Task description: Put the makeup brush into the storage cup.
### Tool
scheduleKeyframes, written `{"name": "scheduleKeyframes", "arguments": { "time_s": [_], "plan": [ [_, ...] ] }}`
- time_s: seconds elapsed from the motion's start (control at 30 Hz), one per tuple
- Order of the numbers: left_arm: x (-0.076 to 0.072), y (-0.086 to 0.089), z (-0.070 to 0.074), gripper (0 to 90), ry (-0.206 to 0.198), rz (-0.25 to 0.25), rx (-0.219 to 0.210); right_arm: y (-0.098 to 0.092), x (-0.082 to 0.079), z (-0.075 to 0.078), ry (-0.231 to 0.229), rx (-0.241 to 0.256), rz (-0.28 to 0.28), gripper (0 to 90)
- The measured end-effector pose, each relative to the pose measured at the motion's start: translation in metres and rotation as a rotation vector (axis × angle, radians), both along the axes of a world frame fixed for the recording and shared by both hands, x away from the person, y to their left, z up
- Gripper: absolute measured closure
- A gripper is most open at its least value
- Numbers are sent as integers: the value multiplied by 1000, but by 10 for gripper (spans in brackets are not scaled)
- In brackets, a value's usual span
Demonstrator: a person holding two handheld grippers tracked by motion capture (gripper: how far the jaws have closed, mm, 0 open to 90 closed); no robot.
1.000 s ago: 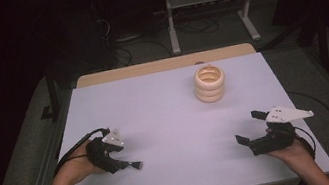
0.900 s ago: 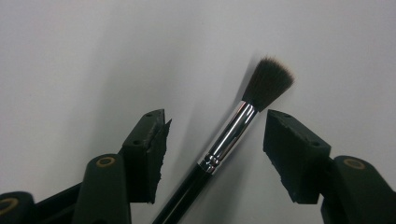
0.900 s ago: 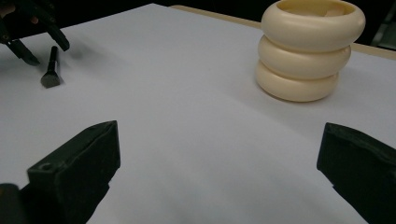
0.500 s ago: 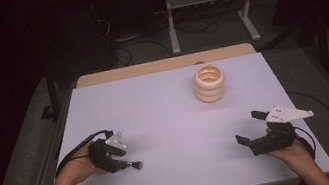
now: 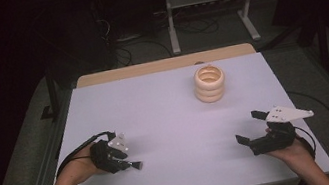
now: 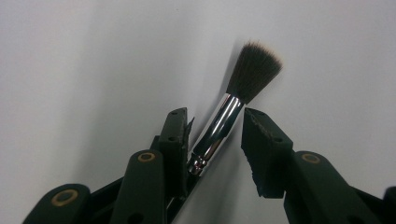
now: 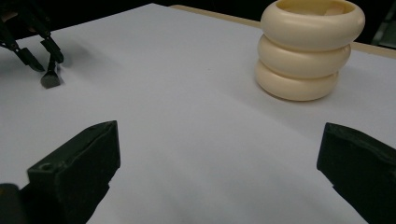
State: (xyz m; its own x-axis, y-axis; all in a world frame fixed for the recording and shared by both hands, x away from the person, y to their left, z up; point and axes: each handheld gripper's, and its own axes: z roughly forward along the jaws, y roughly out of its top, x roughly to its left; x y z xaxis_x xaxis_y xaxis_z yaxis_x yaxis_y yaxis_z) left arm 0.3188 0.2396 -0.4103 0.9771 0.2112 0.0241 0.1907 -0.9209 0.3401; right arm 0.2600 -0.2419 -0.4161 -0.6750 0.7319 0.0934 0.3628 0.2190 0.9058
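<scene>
A white bench (image 5: 165, 107) with a wooden strip along its far edge carried a cream ribbed pot (image 5: 209, 84) toward the far right, standing upright, well apart from the near edge.

Table top (image 5: 165, 107): plain white with faint lilac tint, no pattern; far edge is light wood strip (image 5: 148, 68).
Ringed holder (image 5: 209, 84), near far right of table: cream, three stacked rings, plain.
Brush (image 6: 224, 126): bristles dark brown, paler grey at tips; ferrule shiny silver.
Left gripper (image 6: 215, 140): black jaws, brass-coloured rivets; white plate on top.
Right gripper (image 5: 249, 128): black; plate pale grey-white.
Cables: black.
Floor (image 5: 19, 147) around table: dark grey.
</scene>
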Motion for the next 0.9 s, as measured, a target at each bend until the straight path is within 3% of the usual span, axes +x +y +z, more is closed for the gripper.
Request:
{"name": "scheduleKeyframes", "arguments": {
  "time_s": [0.9],
  "plan": [
    [0, -2, -3, 705, -16, -11, 24, -1, 0, 0, 8, 6, -3, 0]
  ]
}}
